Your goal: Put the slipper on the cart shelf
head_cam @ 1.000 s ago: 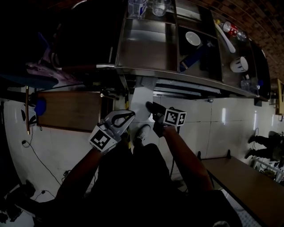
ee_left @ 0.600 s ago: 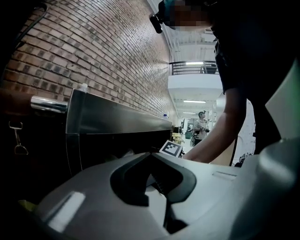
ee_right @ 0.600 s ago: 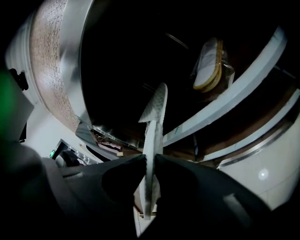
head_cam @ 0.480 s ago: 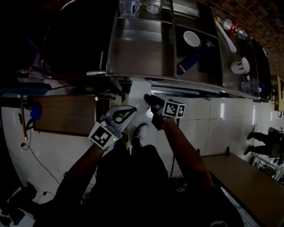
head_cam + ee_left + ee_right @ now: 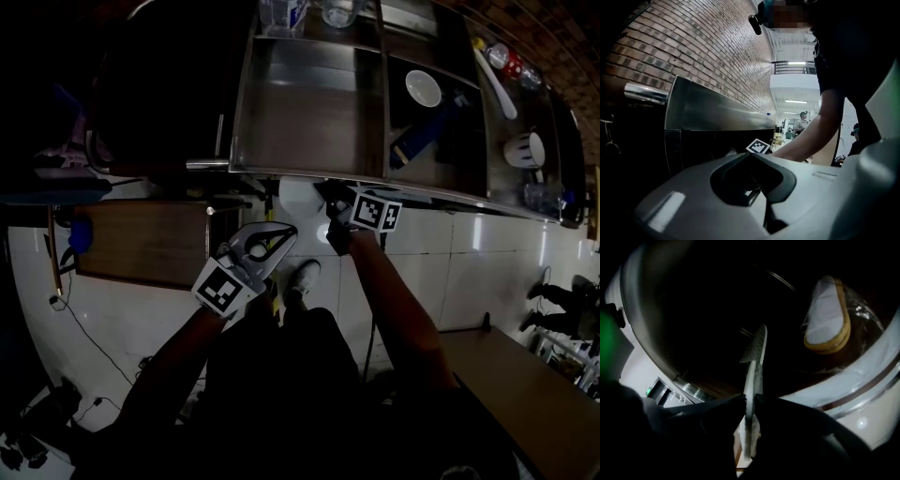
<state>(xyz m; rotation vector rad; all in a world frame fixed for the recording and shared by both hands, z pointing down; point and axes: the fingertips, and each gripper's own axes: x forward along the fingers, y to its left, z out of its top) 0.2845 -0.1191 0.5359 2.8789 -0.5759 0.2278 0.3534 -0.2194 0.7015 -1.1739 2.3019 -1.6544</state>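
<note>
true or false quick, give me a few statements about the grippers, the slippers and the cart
1. The right gripper is shut on a white slipper. True.
2. The left gripper holds a slipper too. False: its jaws are together with nothing between them.
3. A second slipper already lies on the dark shelf ahead of the right gripper. True.
4. The white bowl sits on the floor beside the cart. False: it lies in a compartment on the cart's top.
</note>
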